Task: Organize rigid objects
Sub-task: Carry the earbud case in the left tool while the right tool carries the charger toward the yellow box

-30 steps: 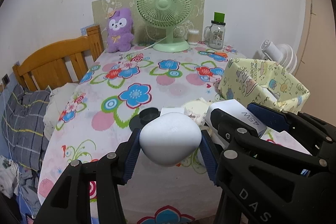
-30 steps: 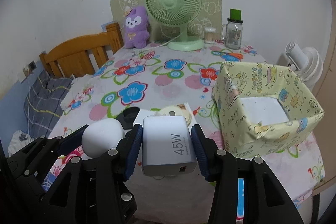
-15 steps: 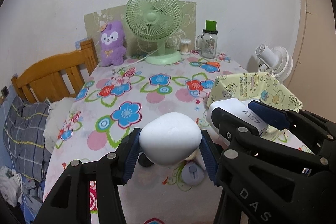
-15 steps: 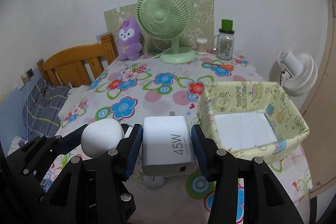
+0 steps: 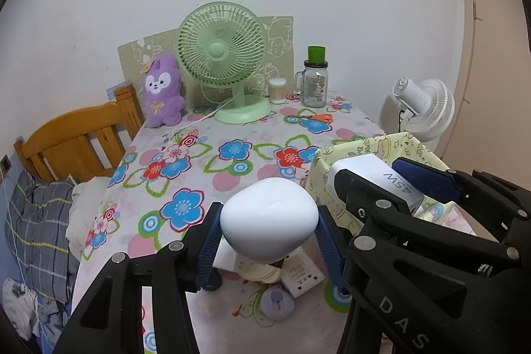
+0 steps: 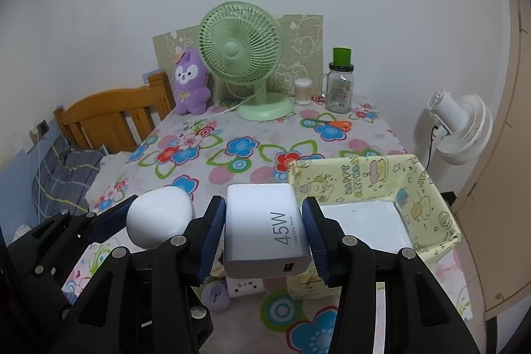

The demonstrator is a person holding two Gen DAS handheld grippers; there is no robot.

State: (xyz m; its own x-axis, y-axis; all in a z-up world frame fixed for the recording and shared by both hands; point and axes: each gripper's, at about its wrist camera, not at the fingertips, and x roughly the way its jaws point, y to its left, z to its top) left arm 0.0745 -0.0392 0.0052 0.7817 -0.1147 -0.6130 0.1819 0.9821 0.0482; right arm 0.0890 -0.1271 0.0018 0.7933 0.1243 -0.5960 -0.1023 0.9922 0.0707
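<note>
My left gripper (image 5: 268,233) is shut on a white egg-shaped object (image 5: 268,216), held above the floral table; it also shows in the right wrist view (image 6: 159,218). My right gripper (image 6: 264,234) is shut on a white 45W charger (image 6: 265,228), held just left of the yellow patterned box (image 6: 375,184); the charger also shows in the left wrist view (image 5: 378,178). The box is open and shows a white bottom. Below the grippers lie a white socket block (image 5: 303,281), a lavender round item (image 5: 277,306) and a cream disc (image 5: 259,271).
At the table's back stand a green fan (image 6: 245,55), a purple plush (image 6: 190,82), a glass jar with green lid (image 6: 338,85), a cotton-swab tub (image 6: 302,91) and orange scissors (image 6: 332,123). A wooden headboard (image 6: 109,115) is left, a white fan (image 6: 461,125) right.
Both grippers have risen and pulled back from the table, each keeping its object. The items beneath and the box's inside have come into fuller view.
</note>
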